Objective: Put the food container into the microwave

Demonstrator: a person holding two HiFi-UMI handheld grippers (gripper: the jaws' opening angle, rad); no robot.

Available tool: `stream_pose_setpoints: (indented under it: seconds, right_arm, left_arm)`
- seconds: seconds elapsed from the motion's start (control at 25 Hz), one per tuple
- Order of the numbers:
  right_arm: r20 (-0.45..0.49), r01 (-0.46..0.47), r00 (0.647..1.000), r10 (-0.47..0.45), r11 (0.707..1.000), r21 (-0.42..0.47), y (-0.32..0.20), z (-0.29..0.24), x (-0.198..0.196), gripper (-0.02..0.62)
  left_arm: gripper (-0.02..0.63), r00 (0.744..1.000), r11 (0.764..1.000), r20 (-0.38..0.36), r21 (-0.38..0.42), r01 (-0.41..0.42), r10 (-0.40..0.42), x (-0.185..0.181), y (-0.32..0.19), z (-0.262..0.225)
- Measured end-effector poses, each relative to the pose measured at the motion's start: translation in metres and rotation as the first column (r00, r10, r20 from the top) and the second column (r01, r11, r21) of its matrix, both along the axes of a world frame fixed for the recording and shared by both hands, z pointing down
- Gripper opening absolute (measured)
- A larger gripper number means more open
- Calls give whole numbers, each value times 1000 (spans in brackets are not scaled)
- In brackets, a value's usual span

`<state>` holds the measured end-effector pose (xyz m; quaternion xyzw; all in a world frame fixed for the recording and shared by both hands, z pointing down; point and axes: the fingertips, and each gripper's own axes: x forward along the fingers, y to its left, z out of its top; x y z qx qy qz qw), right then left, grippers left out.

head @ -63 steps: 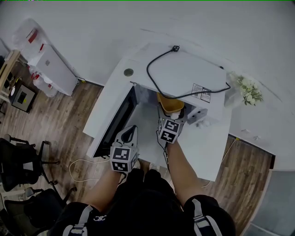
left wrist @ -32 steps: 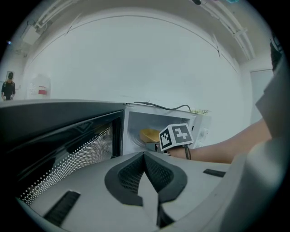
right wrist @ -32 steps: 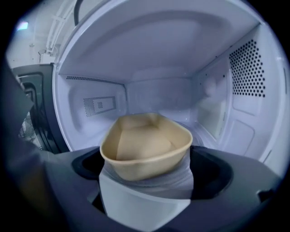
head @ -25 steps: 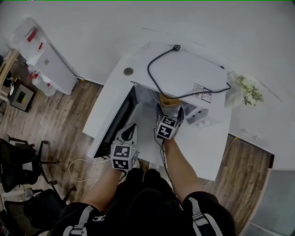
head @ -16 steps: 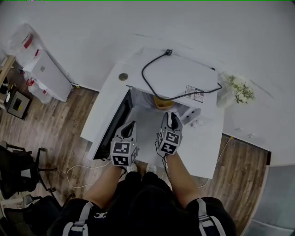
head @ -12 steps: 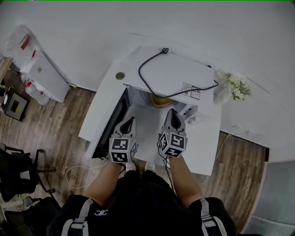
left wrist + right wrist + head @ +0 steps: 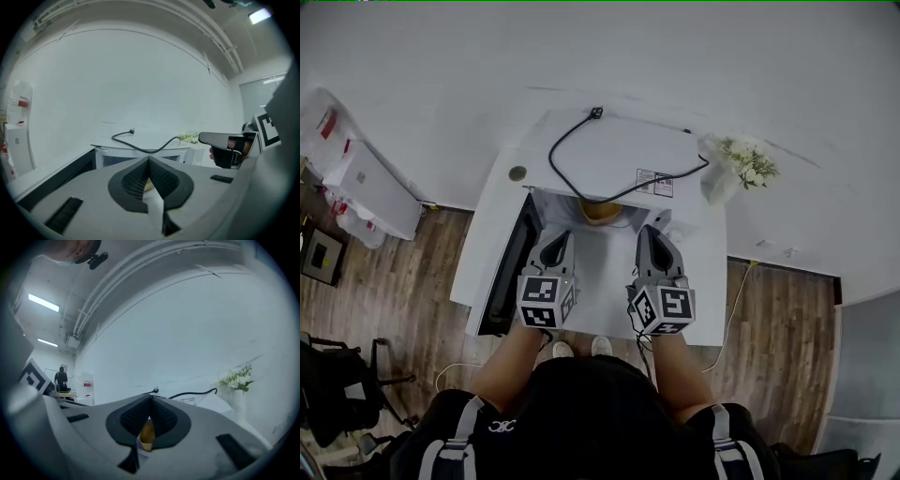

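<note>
The white microwave point(image 7: 619, 155) stands on a white table with its door point(image 7: 508, 272) swung open to the left. The yellow food container point(image 7: 602, 210) sits inside the cavity, and only its front edge shows under the microwave's top. It also shows as a yellow patch behind the jaw tips of the right gripper point(image 7: 150, 399), apart from them. In the head view my right gripper point(image 7: 648, 232) hangs in front of the opening, shut and empty. My left gripper point(image 7: 562, 235) is beside it, level with it, jaws shut on nothing. From the left gripper point(image 7: 149, 161) the microwave front is straight ahead.
A black power cable point(image 7: 581, 178) lies looped on the microwave's top. A vase of white flowers point(image 7: 741, 164) stands on the table to the right. A white cabinet and bags point(image 7: 356, 178) are at the left wall, and an office chair point(image 7: 337, 394) stands on the wood floor.
The right gripper was open around the container inside the microwave. It has since let go, shut, and drawn back and upward. The left gripper has risen too, and the head view has shifted.
</note>
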<state>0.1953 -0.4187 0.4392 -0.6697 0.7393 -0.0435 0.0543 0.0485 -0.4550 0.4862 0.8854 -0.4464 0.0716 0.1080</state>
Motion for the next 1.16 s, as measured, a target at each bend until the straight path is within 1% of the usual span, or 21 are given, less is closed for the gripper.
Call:
stream_pose_setpoints:
  seconds: [0.2,0.48,0.68,0.92,1.16]
  right_arm:
    - [-9,-68,998,68,998,-9,16,-1,21,5]
    - [-24,-111,994,111,994,-17,23,3,29,5]
    - [-21,-84,996,84,996,-32,22,4,24,5]
    - [-25,-74,997,73,996,-45,23,8,19,5]
    - [41,-29,999,31,998,-49,22,9,12,3]
  left_arm:
    - [1,998,997,17,40,-61,61,20,7,-16]
    - [1,993,991,35,80,-112,109,37,17,-27]
    - [2,994,990,35,89,-110,108,38,17,-31]
    - [1,995,992,30,81,-100,97,36,20,-29]
    - [2,995,993,30,73,-94,92,34,21,-23]
